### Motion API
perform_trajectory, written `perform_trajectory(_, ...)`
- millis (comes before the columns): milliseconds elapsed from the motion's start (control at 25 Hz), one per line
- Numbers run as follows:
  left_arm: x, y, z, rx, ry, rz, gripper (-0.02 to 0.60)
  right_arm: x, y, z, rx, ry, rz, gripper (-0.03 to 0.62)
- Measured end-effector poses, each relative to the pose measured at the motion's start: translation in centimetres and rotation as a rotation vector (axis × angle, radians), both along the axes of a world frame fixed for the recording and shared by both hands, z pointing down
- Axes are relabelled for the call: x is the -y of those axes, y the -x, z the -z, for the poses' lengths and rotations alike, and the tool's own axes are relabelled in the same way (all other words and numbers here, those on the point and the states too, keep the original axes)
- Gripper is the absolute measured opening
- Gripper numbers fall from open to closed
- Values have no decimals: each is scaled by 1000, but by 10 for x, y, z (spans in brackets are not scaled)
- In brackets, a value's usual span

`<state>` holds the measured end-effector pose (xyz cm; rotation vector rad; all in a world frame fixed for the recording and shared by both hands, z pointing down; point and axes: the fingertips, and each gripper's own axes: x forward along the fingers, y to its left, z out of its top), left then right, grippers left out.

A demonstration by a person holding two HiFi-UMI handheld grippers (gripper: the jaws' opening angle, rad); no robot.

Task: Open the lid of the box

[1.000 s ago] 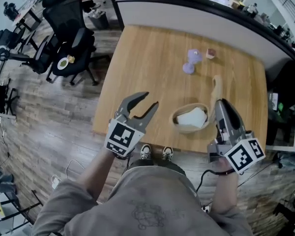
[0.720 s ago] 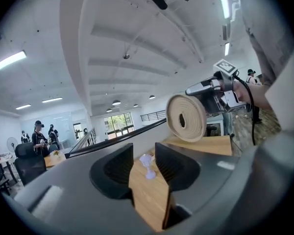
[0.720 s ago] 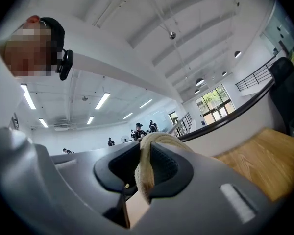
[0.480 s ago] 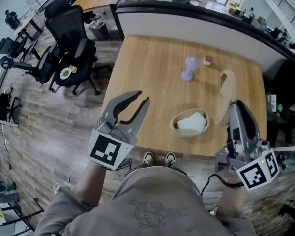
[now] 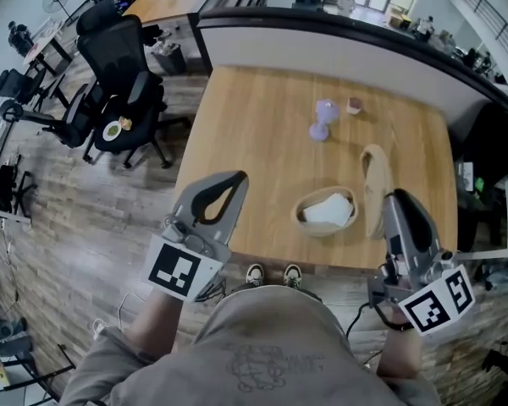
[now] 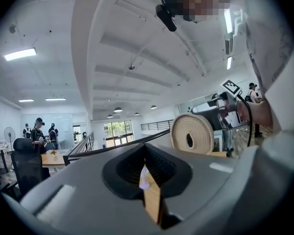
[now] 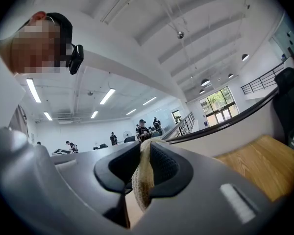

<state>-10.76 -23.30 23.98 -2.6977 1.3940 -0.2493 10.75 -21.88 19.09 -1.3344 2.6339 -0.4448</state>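
Wooden table (image 5: 262,125) below us bears the open box (image 5: 303,220); our right gripper (image 5: 389,203) pinches its lid (image 5: 372,176); our left gripper (image 5: 235,182), jaws just closed, holds nothing.

Right claw (image 7: 143,155) clamped on the woven lid (image 7: 140,182)
The lid stands edge-on between the dark pads (image 7: 164,168); a wooden tabletop (image 7: 257,165) lies at right, and people (image 7: 143,129) stand far behind.

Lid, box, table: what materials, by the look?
The lid looks woven, straw or rattan, matte tan; fine plaited texture shows along its edge. The box seems the same weave, too small to confirm. The table: wood or wood-look laminate, smooth, pale grain lines.
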Motion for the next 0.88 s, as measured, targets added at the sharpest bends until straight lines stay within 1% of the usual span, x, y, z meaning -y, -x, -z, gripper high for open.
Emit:
perform_trajectory(160, 0, -4, -14, 5, 33, 4, 2, 2, 2, -22, 7, 56, 0, 71)
perform_trajectory(320, -1, -4, -22, 5, 52, 11, 2, 0, 4, -33, 20, 89, 3, 69)
perform_trajectory(560, 0, -9, -28, 25, 64, 6, 2, 0, 0, -40, 32, 108, 2, 69)
perform_trajectory(880, -6, -12, -28, 31, 69, 2, 2, -4, -6, -38, 35, 111, -3, 69)
